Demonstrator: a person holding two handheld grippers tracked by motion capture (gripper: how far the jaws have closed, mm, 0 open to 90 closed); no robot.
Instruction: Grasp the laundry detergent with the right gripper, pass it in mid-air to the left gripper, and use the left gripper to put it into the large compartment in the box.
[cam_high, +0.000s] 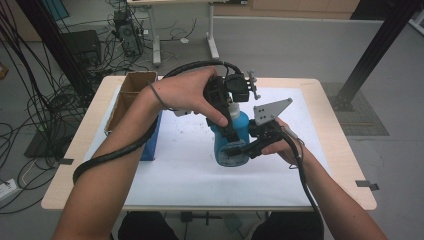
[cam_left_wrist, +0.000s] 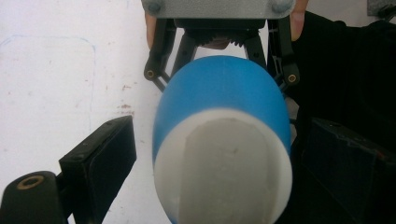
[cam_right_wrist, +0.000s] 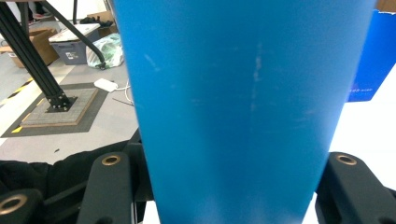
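Table (cam_high: 345, 165): pale wood top, overlaid by a white sheet (cam_high: 185, 175) with faint specks and marks.

Room: grey floor, many black cables (cam_high: 30, 100) at the left, a black metal post (cam_high: 375, 50) at the right, and the white legs of another table (cam_high: 210, 40) beyond.

Cardboard box (cam_high: 132, 90): open, at the table's left edge, with a blue box (cam_high: 152, 142) just beside it.

Bottle (cam_high: 232, 137): blue with a white cap, near the middle of the sheet. It bears a round label low on its front, but the writing is too small to read.

Left gripper (cam_high: 231, 131): over the bottle's top; its jaws flank the cap, still apart from it.

Right gripper (cam_high: 239, 149): jaws clamped on the bottle's lower body, one on each side.
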